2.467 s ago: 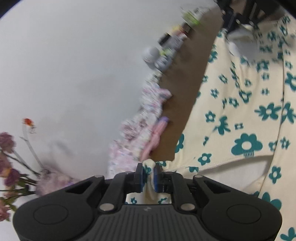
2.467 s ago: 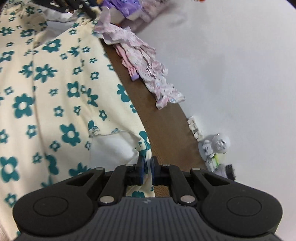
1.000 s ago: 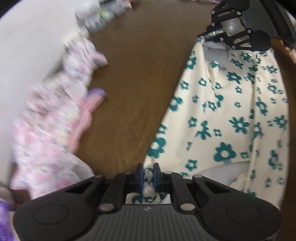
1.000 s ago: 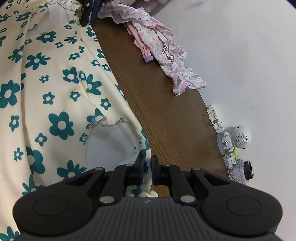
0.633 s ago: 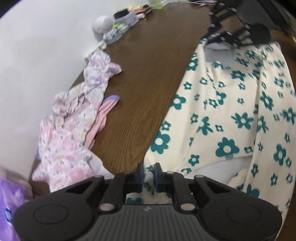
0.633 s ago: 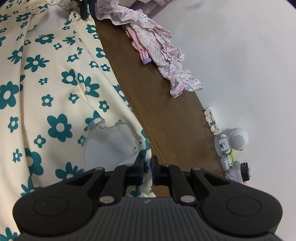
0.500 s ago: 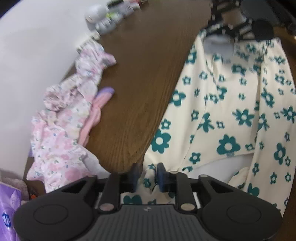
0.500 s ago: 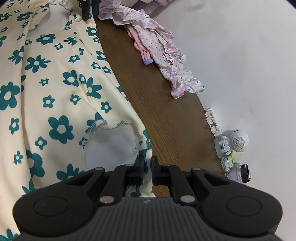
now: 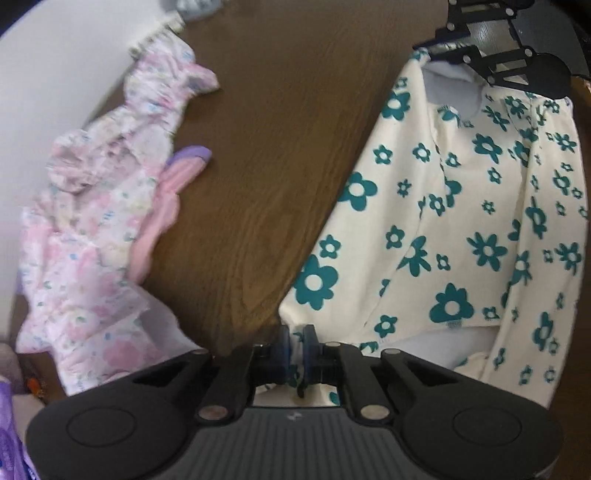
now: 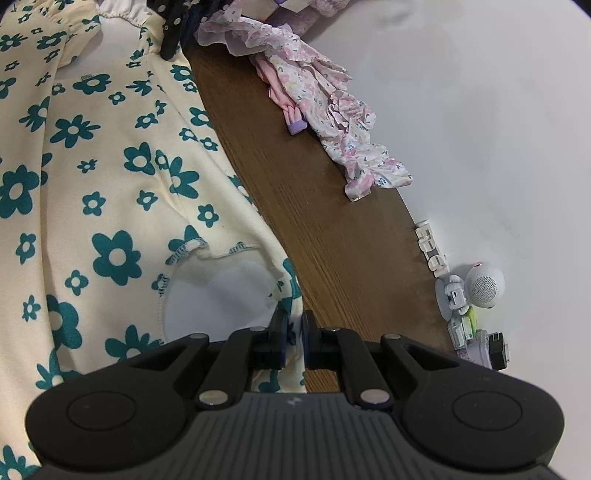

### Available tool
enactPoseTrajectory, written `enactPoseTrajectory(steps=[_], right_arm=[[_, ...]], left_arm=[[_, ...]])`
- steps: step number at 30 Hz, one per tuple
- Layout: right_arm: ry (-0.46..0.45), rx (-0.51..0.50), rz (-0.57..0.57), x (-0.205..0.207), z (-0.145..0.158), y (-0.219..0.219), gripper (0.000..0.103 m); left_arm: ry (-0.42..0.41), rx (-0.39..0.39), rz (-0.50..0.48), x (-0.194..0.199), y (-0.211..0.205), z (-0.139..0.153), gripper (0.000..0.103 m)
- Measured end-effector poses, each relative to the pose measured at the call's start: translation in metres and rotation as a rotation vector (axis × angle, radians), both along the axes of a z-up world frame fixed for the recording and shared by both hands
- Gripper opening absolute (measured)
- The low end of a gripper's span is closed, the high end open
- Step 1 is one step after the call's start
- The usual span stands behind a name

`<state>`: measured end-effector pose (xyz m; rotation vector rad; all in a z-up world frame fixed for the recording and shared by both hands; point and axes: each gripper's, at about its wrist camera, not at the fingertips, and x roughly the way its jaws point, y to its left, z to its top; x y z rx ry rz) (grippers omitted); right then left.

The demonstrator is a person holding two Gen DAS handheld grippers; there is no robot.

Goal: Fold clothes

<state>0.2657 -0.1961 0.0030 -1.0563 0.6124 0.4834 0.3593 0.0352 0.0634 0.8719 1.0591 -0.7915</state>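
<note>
A cream garment with teal flowers (image 9: 461, 221) lies spread on the brown table (image 9: 280, 147). My left gripper (image 9: 295, 343) points steeply down at the garment's near corner, and its jaws are closing with a pinch of the cloth between the blue pads. The garment (image 10: 110, 184) fills the left of the right wrist view. My right gripper (image 10: 291, 332) is shut on its edge, beside a white inner patch. Each gripper shows at the far end of the other's view, holding the opposite corner: the right gripper (image 9: 506, 55) and the left gripper (image 10: 181, 22).
A crumpled pink floral garment (image 9: 99, 229) with a pink and purple piece (image 10: 291, 110) lies along the table's wall side. Small white figurines and a round speaker (image 10: 484, 284) stand at the table edge by the white wall (image 10: 480, 110). Bare wood lies between the two garments.
The left view swung down from the wall to the table as the garment came to lie flat. The left jaws widened briefly, then closed on the corner again. The right gripper stayed put.
</note>
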Motion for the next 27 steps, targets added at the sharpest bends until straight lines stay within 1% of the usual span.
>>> enactPoseTrajectory(steps=[2, 4, 8, 9, 11, 12, 14, 17, 20, 22, 24, 27], right_arm=[[-0.008, 0.004, 0.001, -0.002, 0.0, -0.001, 0.007], [-0.022, 0.007, 0.002, -0.004, 0.001, -0.003, 0.007], [-0.081, 0.001, 0.013, -0.018, 0.005, -0.004, 0.007], [-0.097, -0.003, 0.02, -0.023, 0.007, -0.004, 0.007], [-0.138, -0.023, 0.038, -0.036, 0.009, -0.004, 0.007], [-0.157, -0.035, 0.049, -0.044, 0.009, -0.004, 0.007], [-0.183, -0.052, 0.076, -0.061, 0.01, -0.005, 0.007], [-0.217, -0.072, 0.111, -0.087, 0.01, -0.009, 0.007], [-0.22, -0.085, 0.138, -0.112, 0.006, -0.014, 0.007], [-0.207, -0.101, 0.162, -0.127, 0.001, -0.015, 0.007], [-0.197, -0.128, 0.181, -0.138, -0.008, -0.013, 0.007], [-0.2, -0.166, 0.2, -0.145, -0.021, -0.008, 0.007]], left_arm=[[-0.11, -0.029, -0.013, -0.019, 0.005, 0.002, 0.006], [-0.249, -0.043, -0.034, -0.044, 0.008, 0.003, 0.006], [-0.595, -0.033, -0.061, -0.105, 0.003, 0.001, 0.006], [-0.677, -0.024, -0.078, -0.12, 0.003, -0.002, 0.006], [-0.86, 0.022, -0.133, -0.152, 0.003, -0.014, 0.006], [-0.929, 0.037, -0.164, -0.165, 0.004, -0.022, 0.006], [-1.036, 0.051, -0.221, -0.193, 0.009, -0.039, 0.006], [-1.112, 0.055, -0.294, -0.222, 0.02, -0.061, 0.006], [-1.098, 0.069, -0.308, -0.24, 0.026, -0.072, 0.006], [-1.066, 0.087, -0.316, -0.242, 0.027, -0.078, 0.006], [-1.051, 0.126, -0.338, -0.241, 0.027, -0.086, 0.006], [-1.024, 0.159, -0.358, -0.241, 0.025, -0.093, 0.006]])
